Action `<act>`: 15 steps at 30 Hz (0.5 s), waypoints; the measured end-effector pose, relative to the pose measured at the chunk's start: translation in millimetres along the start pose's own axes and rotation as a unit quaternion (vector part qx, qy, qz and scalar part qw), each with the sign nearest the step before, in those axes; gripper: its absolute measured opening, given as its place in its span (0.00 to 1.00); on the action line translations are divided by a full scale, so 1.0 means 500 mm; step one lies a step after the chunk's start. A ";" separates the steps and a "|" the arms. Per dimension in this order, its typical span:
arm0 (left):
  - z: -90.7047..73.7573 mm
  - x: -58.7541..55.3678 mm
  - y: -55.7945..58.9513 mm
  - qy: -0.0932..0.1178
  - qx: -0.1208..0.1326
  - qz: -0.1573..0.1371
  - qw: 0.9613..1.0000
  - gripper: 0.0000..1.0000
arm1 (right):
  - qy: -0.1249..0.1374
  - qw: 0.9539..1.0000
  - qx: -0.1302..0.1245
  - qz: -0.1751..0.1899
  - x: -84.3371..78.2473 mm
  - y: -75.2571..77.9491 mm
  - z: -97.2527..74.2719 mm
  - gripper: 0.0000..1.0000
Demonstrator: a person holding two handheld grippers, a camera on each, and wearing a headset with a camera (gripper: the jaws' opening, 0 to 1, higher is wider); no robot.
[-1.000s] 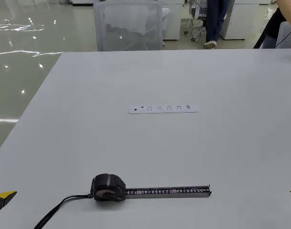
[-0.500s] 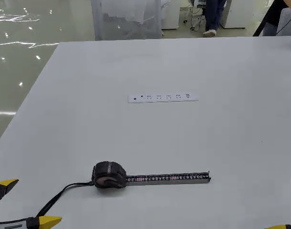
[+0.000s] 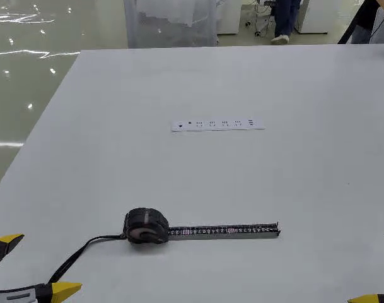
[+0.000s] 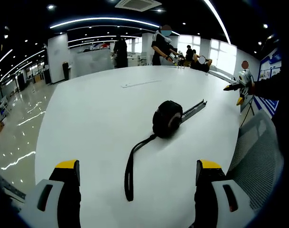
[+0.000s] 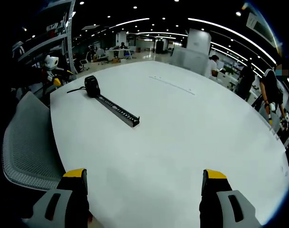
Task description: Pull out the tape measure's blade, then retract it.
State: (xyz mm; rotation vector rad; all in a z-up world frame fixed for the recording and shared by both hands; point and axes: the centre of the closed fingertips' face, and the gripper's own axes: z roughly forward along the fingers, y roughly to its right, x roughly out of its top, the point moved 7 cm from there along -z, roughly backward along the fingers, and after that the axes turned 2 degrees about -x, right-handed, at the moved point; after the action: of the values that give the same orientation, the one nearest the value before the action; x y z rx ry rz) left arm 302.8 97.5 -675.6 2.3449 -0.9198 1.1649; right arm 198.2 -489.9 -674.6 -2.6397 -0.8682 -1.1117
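Blade (image 3: 223, 231) markings are too small to read.

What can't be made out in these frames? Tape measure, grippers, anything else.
- Blade numerals: head view, too small to read.
- Tape measure case: any lock button, too small and dark in the head view; its far side is hidden by the case itself.
- Strap end: head view, cut off at the bottom edge.
- Left gripper, right gripper: head view, bodies cut off by the frame edges.
- Power strip markings: head view, too small.
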 end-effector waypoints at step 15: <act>0.122 0.099 0.073 0.007 -0.005 -0.005 1.000 0.99 | -0.014 0.992 0.043 -0.120 0.124 0.040 0.068 0.99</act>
State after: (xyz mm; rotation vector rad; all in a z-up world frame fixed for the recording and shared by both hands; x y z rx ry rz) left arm 334.3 17.0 -670.6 2.3279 -0.9068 1.1686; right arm 265.0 -466.5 -654.1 -2.5377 -1.2374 -1.0616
